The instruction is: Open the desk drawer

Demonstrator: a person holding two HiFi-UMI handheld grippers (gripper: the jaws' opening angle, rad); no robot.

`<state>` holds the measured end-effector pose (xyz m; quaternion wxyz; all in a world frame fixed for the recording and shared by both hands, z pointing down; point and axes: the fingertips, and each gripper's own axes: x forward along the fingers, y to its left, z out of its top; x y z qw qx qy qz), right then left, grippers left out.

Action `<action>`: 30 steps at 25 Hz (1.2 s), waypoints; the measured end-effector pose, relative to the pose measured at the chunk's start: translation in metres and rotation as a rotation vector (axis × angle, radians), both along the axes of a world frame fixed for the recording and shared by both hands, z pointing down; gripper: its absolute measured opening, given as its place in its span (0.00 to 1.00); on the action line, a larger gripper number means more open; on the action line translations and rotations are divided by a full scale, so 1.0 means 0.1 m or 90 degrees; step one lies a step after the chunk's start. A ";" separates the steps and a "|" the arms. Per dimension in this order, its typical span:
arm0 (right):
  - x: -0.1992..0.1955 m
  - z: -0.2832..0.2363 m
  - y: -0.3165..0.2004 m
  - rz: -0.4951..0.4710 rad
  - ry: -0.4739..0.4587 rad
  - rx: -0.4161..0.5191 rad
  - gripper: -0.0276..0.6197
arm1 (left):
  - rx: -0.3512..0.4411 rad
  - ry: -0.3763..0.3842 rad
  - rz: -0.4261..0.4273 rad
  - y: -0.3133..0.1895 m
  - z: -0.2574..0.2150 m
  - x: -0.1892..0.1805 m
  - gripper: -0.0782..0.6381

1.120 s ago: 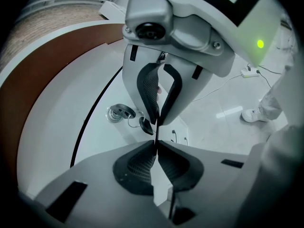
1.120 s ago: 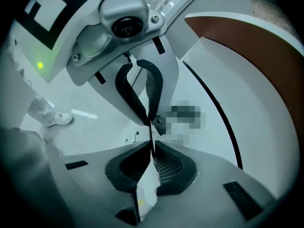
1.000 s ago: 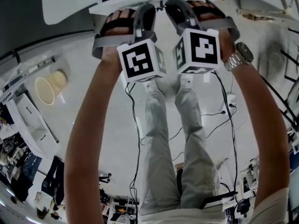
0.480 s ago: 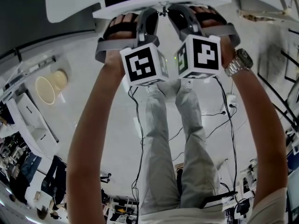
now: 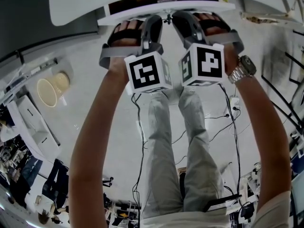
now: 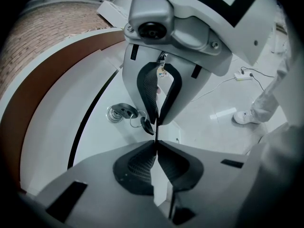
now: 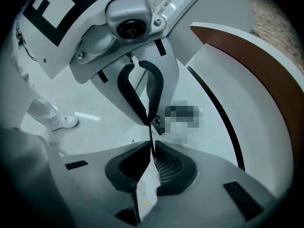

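Overhead, the head view shows the left gripper (image 5: 159,19) and right gripper (image 5: 175,17) meeting tip to tip at the desk drawer (image 5: 128,14). The drawer stands slightly out beneath the white desk (image 5: 76,4), with a dark gap above its front.

From the left gripper view, the left gripper's (image 6: 156,139) fingers are pressed together with only a sliver between them. The drawer front (image 6: 104,139) and its bunch of keys (image 6: 121,113) lie just left of them. I cannot tell whether they pinch anything.

From the right gripper view, the right gripper's (image 7: 153,148) fingers are likewise closed, with the drawer front (image 7: 213,146) just right of them.
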<state>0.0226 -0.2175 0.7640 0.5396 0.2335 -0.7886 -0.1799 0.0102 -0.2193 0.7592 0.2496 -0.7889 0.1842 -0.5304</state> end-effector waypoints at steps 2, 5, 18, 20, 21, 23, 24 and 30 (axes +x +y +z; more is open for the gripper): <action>0.00 0.00 0.00 0.003 -0.004 0.002 0.11 | 0.003 0.003 -0.001 0.00 0.00 0.00 0.15; 0.02 -0.01 0.01 0.005 -0.011 0.011 0.11 | 0.008 0.008 -0.001 0.01 0.01 0.00 0.15; 0.24 -0.12 0.29 0.047 -0.069 -0.032 0.15 | -0.049 0.101 -0.059 0.24 -0.10 0.00 0.29; 0.28 -0.12 0.39 0.066 -0.089 -0.062 0.15 | -0.076 0.133 -0.083 0.32 -0.12 -0.02 0.25; 0.29 -0.12 0.44 0.080 -0.103 -0.078 0.15 | -0.092 0.153 -0.101 0.36 -0.14 -0.03 0.23; 0.32 -0.15 0.52 0.112 -0.132 -0.102 0.15 | -0.122 0.205 -0.151 0.42 -0.21 -0.07 0.18; 0.34 -0.18 0.56 0.126 -0.146 -0.108 0.15 | -0.132 0.234 -0.178 0.45 -0.26 -0.08 0.17; 0.35 -0.58 0.70 0.206 -0.271 -0.127 0.10 | -0.159 0.352 -0.271 0.62 -0.59 -0.05 0.13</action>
